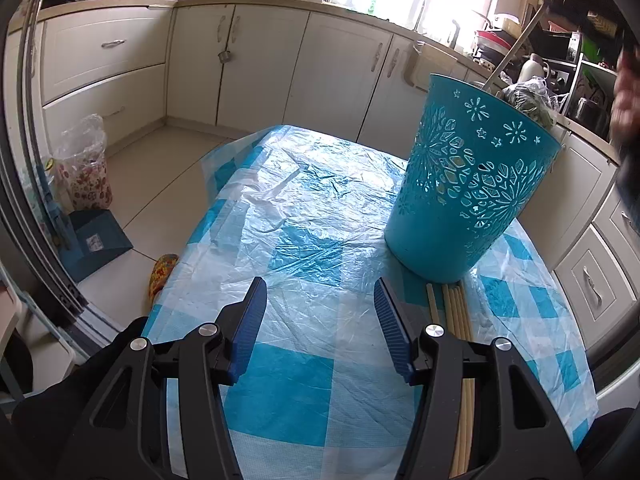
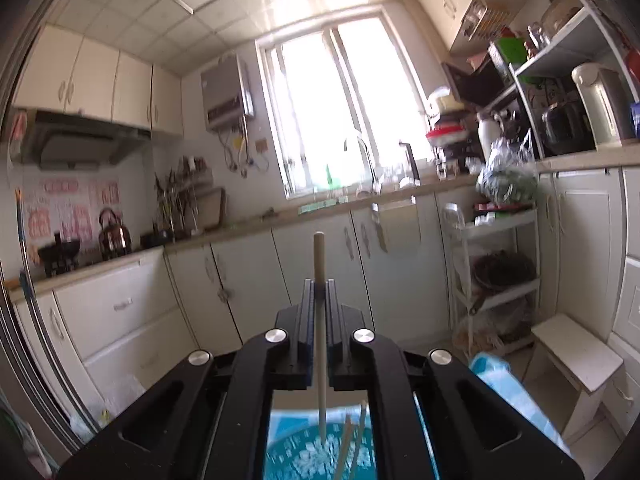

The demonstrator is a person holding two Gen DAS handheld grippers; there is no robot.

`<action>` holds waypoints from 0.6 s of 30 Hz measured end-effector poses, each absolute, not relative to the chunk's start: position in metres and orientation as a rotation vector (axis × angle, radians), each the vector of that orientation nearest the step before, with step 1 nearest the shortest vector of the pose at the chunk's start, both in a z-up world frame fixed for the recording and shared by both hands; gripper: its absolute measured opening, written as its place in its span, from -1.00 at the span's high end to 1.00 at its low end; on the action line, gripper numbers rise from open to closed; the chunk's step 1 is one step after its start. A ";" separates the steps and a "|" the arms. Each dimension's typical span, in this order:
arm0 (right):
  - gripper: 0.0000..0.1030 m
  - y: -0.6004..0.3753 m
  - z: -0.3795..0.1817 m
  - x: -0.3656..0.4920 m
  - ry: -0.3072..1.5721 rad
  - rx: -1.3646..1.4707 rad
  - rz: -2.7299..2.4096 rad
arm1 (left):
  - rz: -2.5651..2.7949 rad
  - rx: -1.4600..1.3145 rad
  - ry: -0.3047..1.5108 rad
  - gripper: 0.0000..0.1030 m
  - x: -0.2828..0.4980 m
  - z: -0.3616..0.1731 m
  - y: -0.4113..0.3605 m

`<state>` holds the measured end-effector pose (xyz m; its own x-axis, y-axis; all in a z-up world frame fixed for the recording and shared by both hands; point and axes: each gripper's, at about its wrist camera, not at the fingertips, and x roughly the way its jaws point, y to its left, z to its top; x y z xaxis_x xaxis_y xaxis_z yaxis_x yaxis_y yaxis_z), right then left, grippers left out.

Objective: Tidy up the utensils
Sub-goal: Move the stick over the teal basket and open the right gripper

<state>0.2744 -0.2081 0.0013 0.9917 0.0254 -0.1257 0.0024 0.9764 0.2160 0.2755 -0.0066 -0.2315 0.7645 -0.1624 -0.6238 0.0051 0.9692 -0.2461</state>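
Observation:
A teal perforated plastic basket (image 1: 468,184) stands on the blue-checked table at the right. Several pale wooden chopsticks (image 1: 456,312) lie flat on the table at its foot, partly under my left gripper's right finger. My left gripper (image 1: 320,312) is open and empty, low over the table, left of the chopsticks. My right gripper (image 2: 319,284) is shut on one chopstick (image 2: 319,256), held upright with its lower end inside the basket (image 2: 304,456), where two more chopsticks (image 2: 356,432) lean. That held chopstick also shows sticking out of the basket top in the left wrist view (image 1: 512,52).
The table is covered with crinkled clear plastic sheet (image 1: 304,200). Kitchen cabinets (image 1: 304,72) run behind and to the right. A blue dustpan (image 1: 96,240) and a bag (image 1: 84,168) stand on the floor at left. A white rack (image 2: 496,276) and stool (image 2: 576,356) stand at right.

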 end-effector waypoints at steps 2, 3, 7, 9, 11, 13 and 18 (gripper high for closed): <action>0.90 -0.208 -0.015 0.276 0.173 0.213 0.004 | -0.091 -0.238 0.694 -0.03 0.276 -0.231 -0.006; 0.90 -0.209 -0.021 0.276 0.191 0.212 0.002 | -0.092 -0.239 0.695 -0.03 0.276 -0.231 -0.006; 0.90 -0.205 -0.041 0.272 0.250 0.186 0.002 | -0.092 -0.242 0.697 -0.03 0.277 -0.232 -0.006; 0.90 -0.203 -0.050 0.269 0.274 0.169 0.006 | -0.092 -0.241 0.696 -0.03 0.277 -0.232 -0.006; 0.90 -0.201 -0.056 0.266 0.296 0.158 0.010 | -0.092 -0.242 0.697 -0.03 0.277 -0.232 -0.006; 0.90 -0.200 -0.064 0.265 0.321 0.149 0.012 | -0.092 -0.242 0.697 -0.03 0.277 -0.232 -0.006; 0.90 -0.203 -0.072 0.255 0.347 0.140 0.016 | -0.092 -0.243 0.698 -0.03 0.277 -0.232 -0.005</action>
